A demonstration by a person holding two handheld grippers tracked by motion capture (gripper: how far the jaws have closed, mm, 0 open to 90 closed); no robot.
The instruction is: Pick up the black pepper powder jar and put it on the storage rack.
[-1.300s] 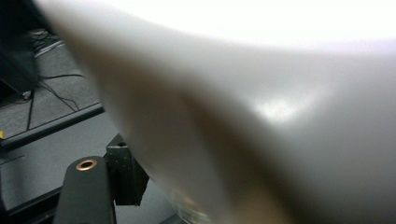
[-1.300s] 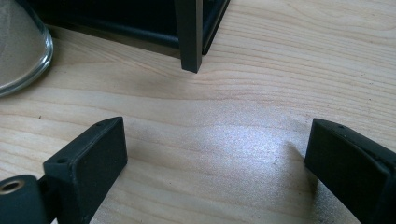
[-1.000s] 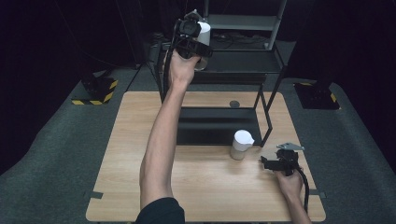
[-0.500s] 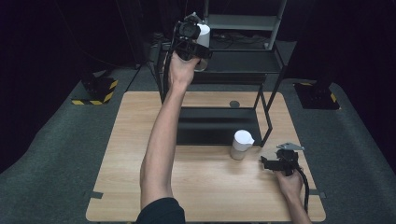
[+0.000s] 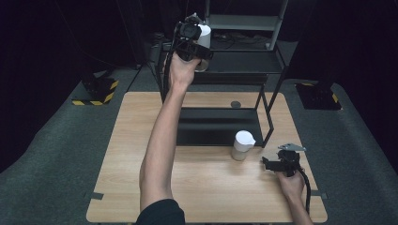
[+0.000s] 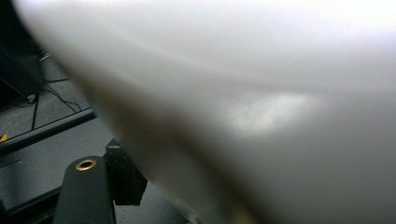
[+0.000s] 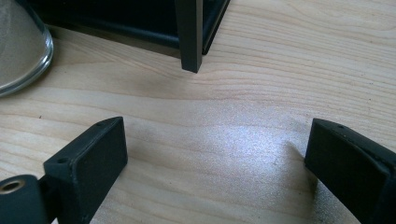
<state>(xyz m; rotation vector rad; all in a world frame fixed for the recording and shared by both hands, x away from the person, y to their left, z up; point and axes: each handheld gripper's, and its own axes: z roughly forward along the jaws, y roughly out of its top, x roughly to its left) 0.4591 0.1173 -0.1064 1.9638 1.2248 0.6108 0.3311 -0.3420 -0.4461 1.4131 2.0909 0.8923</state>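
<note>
My left gripper (image 5: 199, 40) is up at the black shelf rack (image 5: 263, 61), arm stretched fwd, pinching a white cup (image 5: 204, 36) w/ a clear lower part; in the left gripper view that cup (image 6: 261, 107) is a blurred white mass right against the lens, one black jaw showing at bottom left. My right gripper (image 5: 277, 164) sits low on the wooden table (image 5: 211, 187) near the right edge, jaws spread wide w/ nothing between them, just bare wood in the right gripper view (image 7: 215, 154). A second white cup (image 5: 243, 145) stands on the table just left of it, by the rack's front leg (image 7: 189, 35); its glass base (image 7: 21, 44) shows top left of that view
</note>
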